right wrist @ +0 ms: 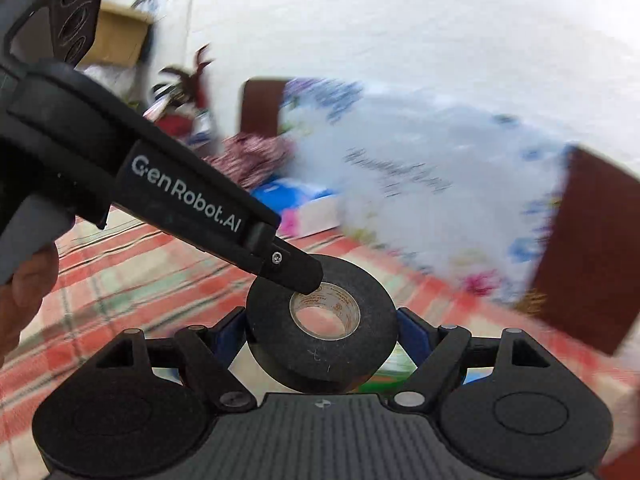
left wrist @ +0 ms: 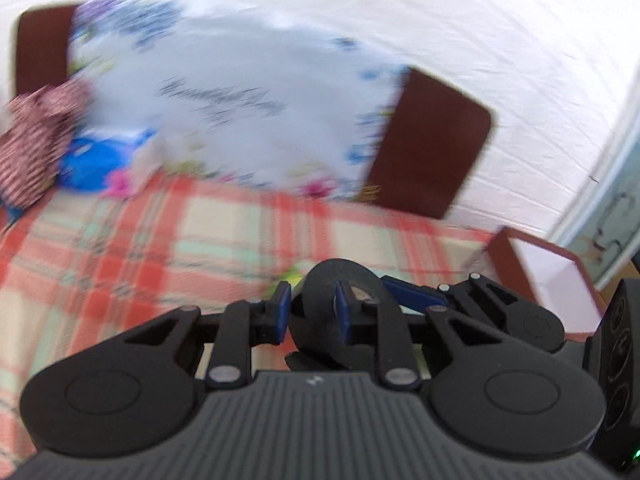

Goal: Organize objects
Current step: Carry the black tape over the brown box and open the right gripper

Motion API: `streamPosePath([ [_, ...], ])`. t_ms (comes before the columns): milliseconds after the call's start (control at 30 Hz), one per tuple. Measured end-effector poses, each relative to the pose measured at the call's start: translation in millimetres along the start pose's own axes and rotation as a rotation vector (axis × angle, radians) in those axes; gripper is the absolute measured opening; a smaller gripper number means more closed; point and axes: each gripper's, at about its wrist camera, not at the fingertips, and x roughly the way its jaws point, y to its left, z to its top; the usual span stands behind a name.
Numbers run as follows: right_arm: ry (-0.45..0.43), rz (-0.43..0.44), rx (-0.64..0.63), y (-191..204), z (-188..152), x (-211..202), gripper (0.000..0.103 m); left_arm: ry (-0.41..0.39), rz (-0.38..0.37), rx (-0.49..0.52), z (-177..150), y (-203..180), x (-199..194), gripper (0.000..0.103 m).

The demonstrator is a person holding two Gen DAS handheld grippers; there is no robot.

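Two hand-held tools meet over a roll of black tape [right wrist: 322, 324] above a surface covered with a red, cream and green plaid cloth [left wrist: 120, 264]. The left tool [left wrist: 312, 312] is clamped on the roll: in the left wrist view one blue-padded finger [left wrist: 343, 312] passes through the core while the other blue pad [left wrist: 282, 307] presses on the roll's outer side, so that the tape wall is pinched between them. In the right wrist view the same tool enters from the upper left as a black arm lettered "GenRobot.AI", its tip reaching into the cardboard core, and part of a person's hand [right wrist: 24, 292] shows at the left edge on its grey handle. The right tool [right wrist: 322, 334] has its jaws standing wide, one blue-lined finger on either side of the roll; whether its pads touch the tape cannot be told, since the roll hides them. The roll is held off the cloth, tilted, with its open core facing up toward the right wrist camera. Behind, blurred, lies a white sheet with a floral border [left wrist: 248, 96] draped over a dark brown board [left wrist: 432, 144]. A striped red-and-white item [left wrist: 36, 148] and a blue object [left wrist: 90, 164] sit to the left, and a red-rimmed open box [left wrist: 548, 276] to the right.
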Motion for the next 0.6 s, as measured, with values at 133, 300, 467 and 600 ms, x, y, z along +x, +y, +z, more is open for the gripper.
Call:
streamPosePath([
  [133, -0.024, -0.118, 0.020, -54.6, -15.4, -47.0, 0.078, -0.002, -0.087, 0.079, 8.0, -77.9, 22.0, 0.026],
  [300, -0.014, -0.269, 0.094, -133.5, -47.5, -105.8, 0.078, 0.024, -0.203, 0.187, 4.8, -186.4, 65.4, 0.026],
  [467, 0.022, -0.363, 0.203, -201.8, -86.3, -144.8, 0.078, 0.072, -0.272, 0.256, -8.0, -270.3, 111.8, 0.026],
  [600, 0.082, -0.461, 0.219, -226.0, -115.6, -144.1, 0.079, 0.127, -0.235, 0.293, -27.3, -304.6, 137.6, 0.027],
])
